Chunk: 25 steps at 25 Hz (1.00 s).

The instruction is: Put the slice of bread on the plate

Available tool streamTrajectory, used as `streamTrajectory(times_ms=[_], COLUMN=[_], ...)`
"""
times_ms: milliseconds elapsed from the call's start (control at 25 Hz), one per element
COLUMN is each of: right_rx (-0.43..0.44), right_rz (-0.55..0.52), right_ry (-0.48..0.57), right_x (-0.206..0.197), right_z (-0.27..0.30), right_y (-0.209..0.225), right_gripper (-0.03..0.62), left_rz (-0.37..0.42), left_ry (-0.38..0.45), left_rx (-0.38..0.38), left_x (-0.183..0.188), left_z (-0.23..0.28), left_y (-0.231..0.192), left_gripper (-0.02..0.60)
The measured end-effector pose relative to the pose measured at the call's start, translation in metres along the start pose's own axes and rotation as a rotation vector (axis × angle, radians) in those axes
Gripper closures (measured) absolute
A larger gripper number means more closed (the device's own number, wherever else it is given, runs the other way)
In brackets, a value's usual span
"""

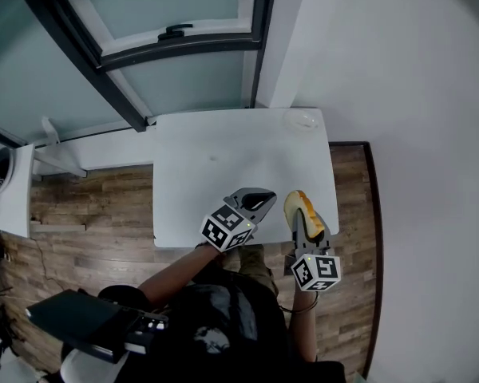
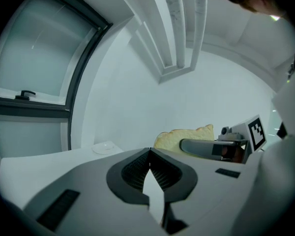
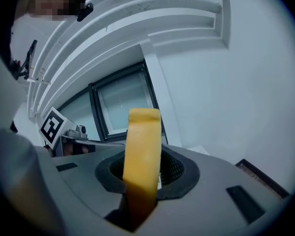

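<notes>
Head view first: both grippers sit over the near edge of the white table (image 1: 223,158). The left gripper (image 1: 261,199) is just beside the right gripper (image 1: 303,216), which carries the slice of bread (image 1: 294,203) on edge. The plate (image 1: 301,120) is at the table's far right corner, well apart from the bread. Left gripper view: jaws clenched tip to tip, nothing between them, with the bread and plate visible beyond. Right gripper view: jaws clamped on the slice, which sticks up between them, its crust edge facing the camera.
</notes>
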State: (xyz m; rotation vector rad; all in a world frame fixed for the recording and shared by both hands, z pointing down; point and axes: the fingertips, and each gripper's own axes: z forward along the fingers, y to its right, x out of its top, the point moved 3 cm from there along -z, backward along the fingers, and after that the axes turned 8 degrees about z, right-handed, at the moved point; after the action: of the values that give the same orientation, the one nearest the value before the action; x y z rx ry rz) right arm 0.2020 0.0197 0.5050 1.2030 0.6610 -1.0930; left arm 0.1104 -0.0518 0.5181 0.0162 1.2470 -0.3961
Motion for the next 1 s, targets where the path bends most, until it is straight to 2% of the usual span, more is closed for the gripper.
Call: streamTrajectory(times_ms=[200,560,680,840,1000], right_rx=[0.069,0.121,0.128,0.089,0.059], right_rz=[-0.039,-0.148,-0.234,-0.352,-0.496], right_ry=[-0.065,-0.187,-0.217,-0.248,-0.322], right_x=[0.011,0.003,-0.003,-0.007,-0.026], right_z=[0.035,0.116,0.147,0.2,0.264], right_y=[0.036,0.089,0.098,0.119,0.157], right_gripper=[0.494,0.496,0.496,0.494,0.496], left_rz=[-0.009,-0.071,-0.084,-0.089,-0.108], left_ry=[-0.042,-0.099,-0.109,-0.121,-0.179], left_rx=[0.043,0.123,0.135,0.151,0.158], left_x=[0.001,-0.022,-0.032,-0.04,-0.058], left_z=[0.057,0.108,0.125,0.146,0.176], left_y=[-0.02,-0.073,-0.096,-0.129,-0.171], left_gripper=[0.577,0.577,0.577,0.577,0.577])
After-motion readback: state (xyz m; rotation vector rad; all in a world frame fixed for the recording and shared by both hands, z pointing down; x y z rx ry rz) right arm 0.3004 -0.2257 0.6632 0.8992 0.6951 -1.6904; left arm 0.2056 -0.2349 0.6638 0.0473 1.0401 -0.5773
